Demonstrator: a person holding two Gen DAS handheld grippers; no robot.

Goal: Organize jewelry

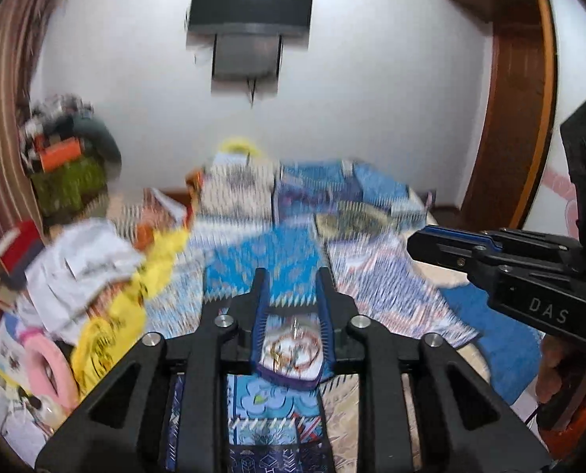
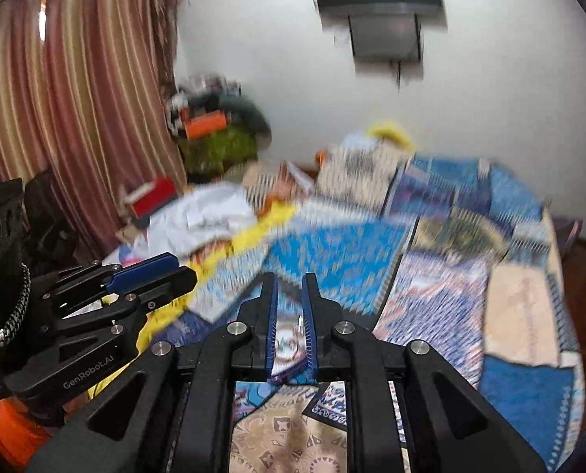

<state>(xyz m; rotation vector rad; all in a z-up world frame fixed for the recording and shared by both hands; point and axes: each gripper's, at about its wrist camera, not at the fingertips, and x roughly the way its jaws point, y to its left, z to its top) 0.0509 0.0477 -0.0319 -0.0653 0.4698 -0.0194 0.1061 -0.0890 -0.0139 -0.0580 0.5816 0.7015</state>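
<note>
One bed (image 1: pixel 490 347) fills most of both views, covered by a patchwork quilt (image 2: pixel 332 252) of blue, beige and patterned squares; its detail is smeared by blur. Behind it stands one white wall (image 1: pixel 372 98) carrying one dark TV (image 1: pixel 249 4) with a grey box just under it. One striped curtain (image 2: pixel 76 90) hangs on the left, and one brown wardrobe (image 1: pixel 517 118) stands on the right. In the corner between curtain and wall sits one pile (image 2: pixel 218 126) of mixed stuff, with an orange item and a green cloth in it. On the bed's left side lie one white cloth (image 1: pixel 84 260), one yellow bag (image 1: pixel 111 335), one red box (image 2: pixel 153 195) and one pink ring (image 1: pixel 52 358).

Two grippers show. The left gripper (image 1: pixel 292 276) has its jaws moderately apart, and one pouch (image 1: pixel 291 354) with a purple edge sits between their inner ends, touching the blue pads; coiled orange and gold jewelry (image 1: pixel 293 349) lies on it, too blurred to count the pieces. In the right wrist view the right gripper (image 2: pixel 290 280) has its jaws narrow, closed on the edge of the same pouch (image 2: pixel 289 339), where a small silvery bit shows between the pads. Each gripper also appears side-on in the other's view, near the frame edge
</note>
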